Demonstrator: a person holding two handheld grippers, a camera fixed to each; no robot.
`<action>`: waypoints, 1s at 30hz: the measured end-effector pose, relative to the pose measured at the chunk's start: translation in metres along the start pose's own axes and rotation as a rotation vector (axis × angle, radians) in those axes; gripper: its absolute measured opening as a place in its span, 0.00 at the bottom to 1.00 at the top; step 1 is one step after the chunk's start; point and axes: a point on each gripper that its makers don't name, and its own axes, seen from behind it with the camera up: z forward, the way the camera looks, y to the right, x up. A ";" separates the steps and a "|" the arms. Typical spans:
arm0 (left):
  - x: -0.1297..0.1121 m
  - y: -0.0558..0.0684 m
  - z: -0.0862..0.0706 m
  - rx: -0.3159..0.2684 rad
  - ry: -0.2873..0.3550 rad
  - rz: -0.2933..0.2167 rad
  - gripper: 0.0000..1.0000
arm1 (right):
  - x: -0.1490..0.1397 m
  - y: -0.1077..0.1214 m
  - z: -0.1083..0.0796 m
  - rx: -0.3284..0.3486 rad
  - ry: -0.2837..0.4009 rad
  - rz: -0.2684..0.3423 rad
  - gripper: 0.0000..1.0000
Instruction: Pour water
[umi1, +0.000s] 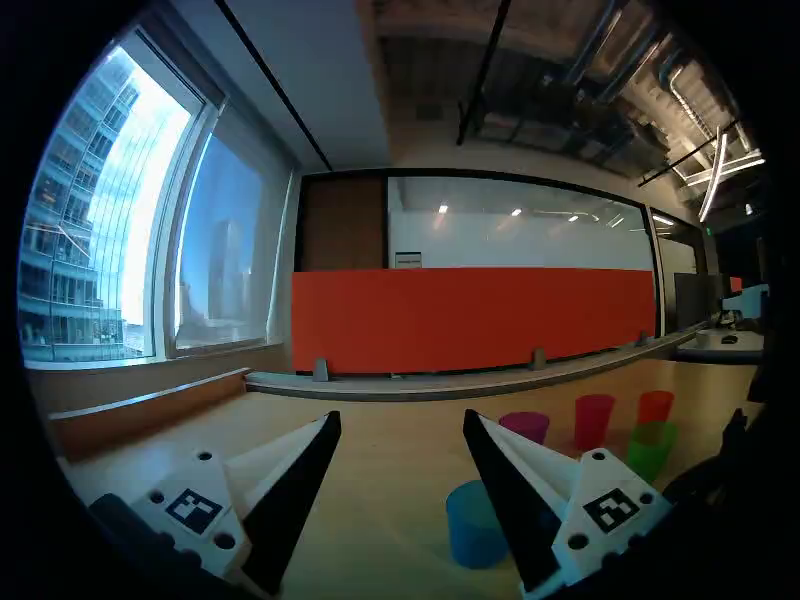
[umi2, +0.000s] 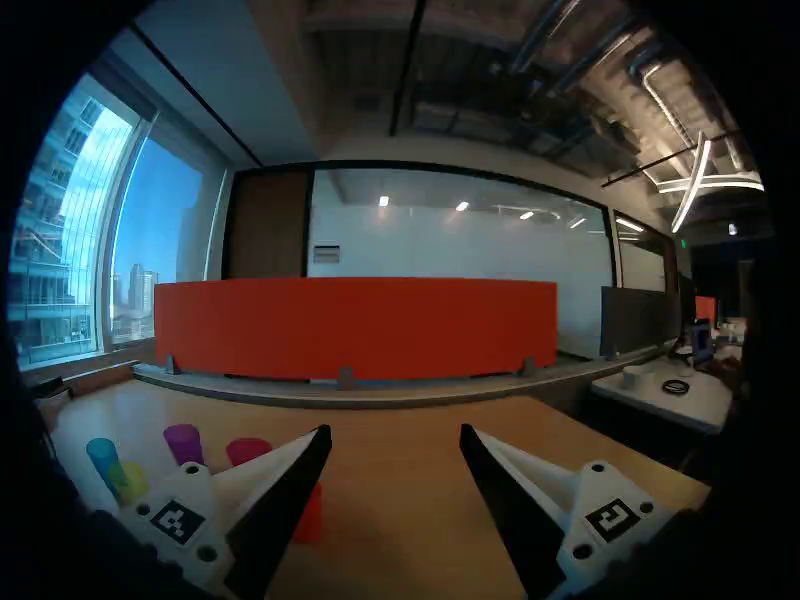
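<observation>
Several plastic cups stand on a wooden table (umi1: 400, 500). In the left gripper view a blue cup (umi1: 473, 525) stands close by, partly behind my right finger. Farther right stand a magenta cup (umi1: 525, 426), a pink cup (umi1: 593, 420), an orange cup (umi1: 655, 407) and a green cup (umi1: 651, 449). My left gripper (umi1: 400, 415) is open and holds nothing. In the right gripper view the cups cluster at lower left: blue (umi2: 102, 460), yellow-green (umi2: 131, 481), purple (umi2: 183, 443), magenta (umi2: 246, 450) and a red cup (umi2: 311, 515) behind my left finger. My right gripper (umi2: 395, 430) is open over bare table.
An orange partition (umi1: 470, 318) runs along the table's far edge. Large windows (umi1: 100, 230) line the left wall with a wooden ledge below. A second desk (umi2: 665, 390) with small items stands at the right.
</observation>
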 end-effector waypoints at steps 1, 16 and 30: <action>-0.001 0.000 0.000 -0.001 0.000 -0.001 0.91 | 0.000 0.000 0.000 0.001 -0.001 0.001 0.99; -0.018 -0.001 0.001 -0.003 -0.022 -0.001 0.91 | 0.000 -0.002 0.000 0.007 -0.006 0.010 0.99; -0.026 -0.001 0.004 -0.005 -0.053 -0.012 0.91 | 0.005 0.002 -0.002 0.004 -0.003 0.017 0.99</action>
